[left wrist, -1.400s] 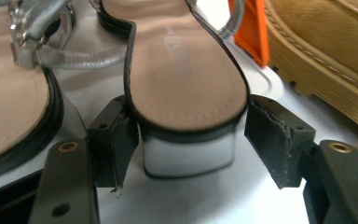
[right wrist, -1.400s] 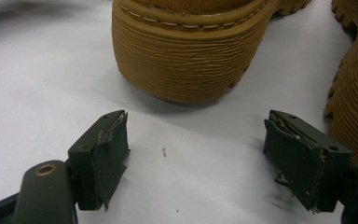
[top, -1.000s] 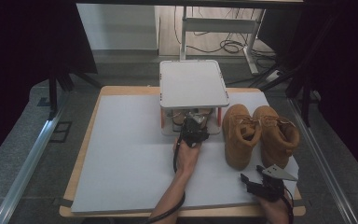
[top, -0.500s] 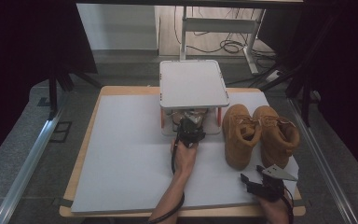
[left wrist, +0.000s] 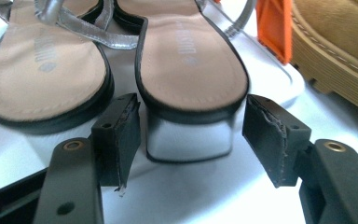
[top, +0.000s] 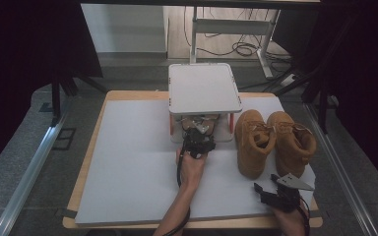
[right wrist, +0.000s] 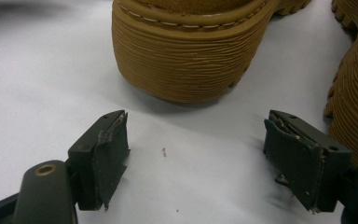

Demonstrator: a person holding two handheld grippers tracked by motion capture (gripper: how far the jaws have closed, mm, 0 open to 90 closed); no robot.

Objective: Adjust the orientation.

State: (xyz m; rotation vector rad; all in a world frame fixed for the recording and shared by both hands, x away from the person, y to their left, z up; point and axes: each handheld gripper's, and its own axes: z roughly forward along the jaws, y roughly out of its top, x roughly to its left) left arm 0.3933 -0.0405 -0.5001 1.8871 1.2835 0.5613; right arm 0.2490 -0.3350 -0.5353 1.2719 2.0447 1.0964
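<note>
Squarely between left tool (left wrist: 189, 140): sandal heel (left wrist: 189, 135)

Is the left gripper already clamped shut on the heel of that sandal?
No, the left gripper is open, its jaws on either side of the sandal's silver block heel with gaps showing.

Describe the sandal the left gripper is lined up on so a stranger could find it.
Find the white two-tier rack at the table's far middle. On its lower shelf lie two strappy sandals; take the one with the silver block heel between the open left gripper jaws, nearer the tan boots.
</note>
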